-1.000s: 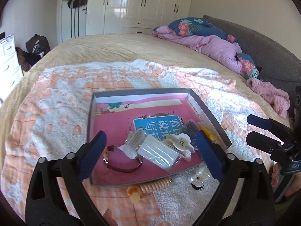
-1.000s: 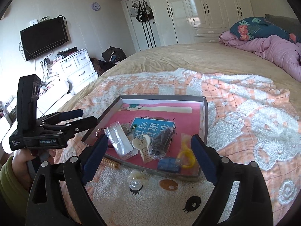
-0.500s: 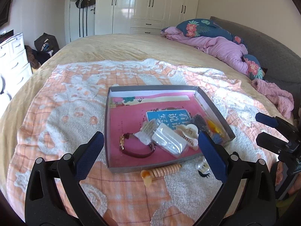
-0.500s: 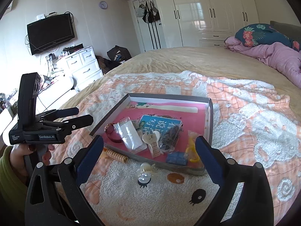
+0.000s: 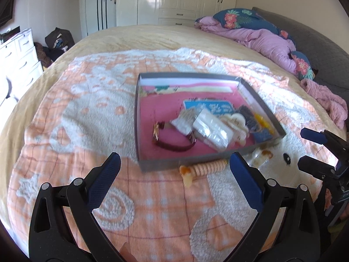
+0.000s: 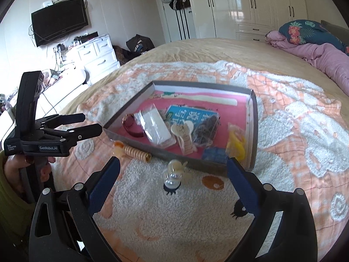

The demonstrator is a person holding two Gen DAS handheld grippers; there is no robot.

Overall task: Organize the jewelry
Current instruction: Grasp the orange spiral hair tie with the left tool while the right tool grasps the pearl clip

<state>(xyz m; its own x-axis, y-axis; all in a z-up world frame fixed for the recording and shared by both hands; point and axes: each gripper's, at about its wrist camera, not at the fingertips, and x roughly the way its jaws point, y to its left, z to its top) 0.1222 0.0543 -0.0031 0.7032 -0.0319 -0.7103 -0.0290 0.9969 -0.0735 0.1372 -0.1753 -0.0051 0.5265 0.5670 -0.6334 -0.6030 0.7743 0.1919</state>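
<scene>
Hovering over the blanket (image 5: 65,113), both empty: left gripper (image 5: 174,170) and right gripper (image 6: 173,174) spread wide. Tray (image 6: 128,107) ahead holds watch (image 5: 172,139), plastic bags, hair clip (image 5: 236,122). Spiral hair tie (image 6: 135,151) and small clear clip (image 6: 173,175) lie outside, just beside tray's near wall.

one tray (image 6: 252,131), one coil hair tie (image 6: 136,153), two clips (image 6: 173,175), one watch (image 5: 172,138).
</scene>
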